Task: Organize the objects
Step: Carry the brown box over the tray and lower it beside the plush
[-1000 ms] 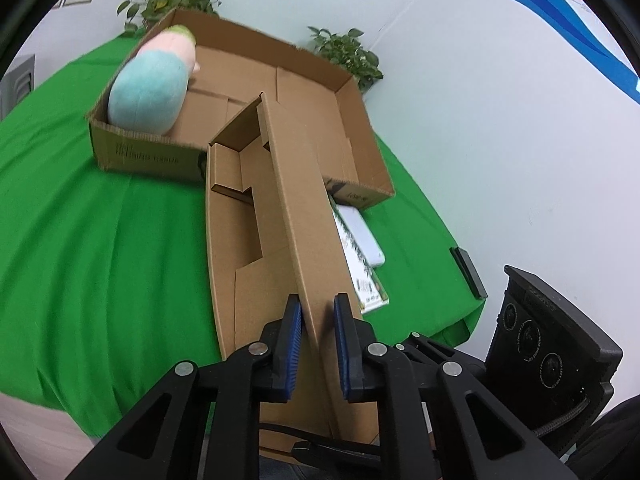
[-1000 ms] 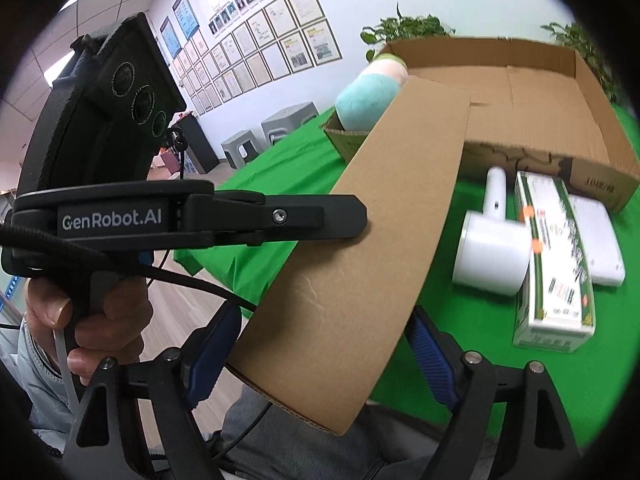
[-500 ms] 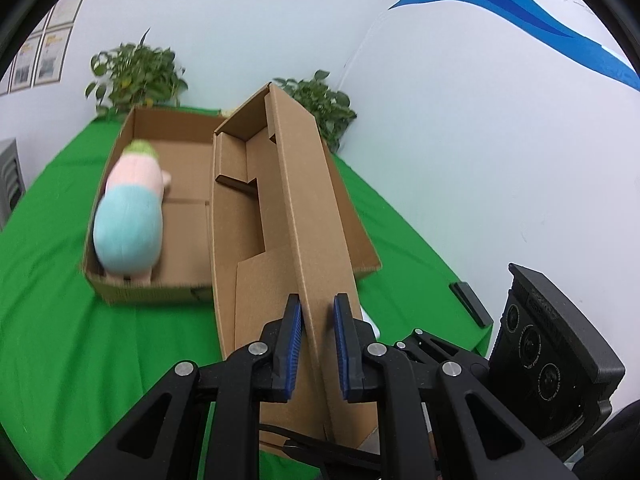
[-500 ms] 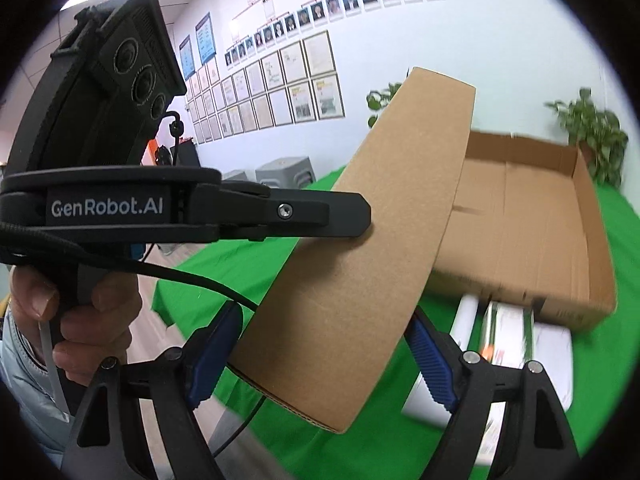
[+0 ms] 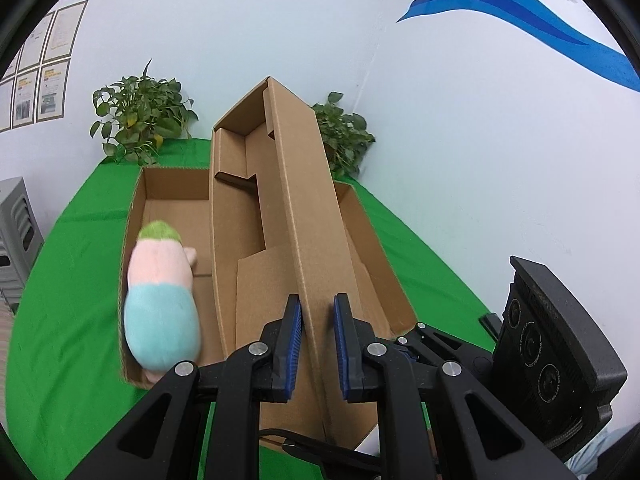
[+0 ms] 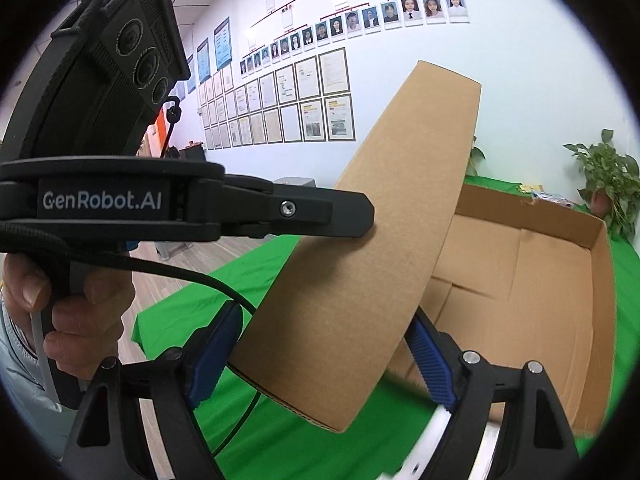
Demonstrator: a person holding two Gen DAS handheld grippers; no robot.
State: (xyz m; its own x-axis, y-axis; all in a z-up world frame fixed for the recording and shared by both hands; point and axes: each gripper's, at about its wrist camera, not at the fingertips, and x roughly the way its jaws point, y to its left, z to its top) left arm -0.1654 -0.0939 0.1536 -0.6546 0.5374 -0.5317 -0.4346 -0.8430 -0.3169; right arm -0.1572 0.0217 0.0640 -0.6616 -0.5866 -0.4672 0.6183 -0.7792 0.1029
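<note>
- Two grippers on one cardboard lid (image 5: 280, 200), lifted over the open box (image 5: 372, 248).
- Left gripper (image 5: 316, 344): jaws pinching lid wall.
- Right gripper (image 6: 320, 356): jaws wide, clamping lid's width.
- Plush toy (image 5: 160, 300) inside box.

Office: staff photo chart (image 6: 360, 16), framed certificates (image 6: 280, 108), potted plants (image 5: 140, 116), green-clothed table (image 5: 72, 264).

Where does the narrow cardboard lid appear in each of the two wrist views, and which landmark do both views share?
Left wrist view: the narrow cardboard lid runs up the centre, its inside showing, one wall pinched by the left gripper.
Right wrist view: the lid crosses the centre diagonally, its plain outside showing, between the right gripper's pads.
Shared landmark: the open cardboard box behind it.
</note>
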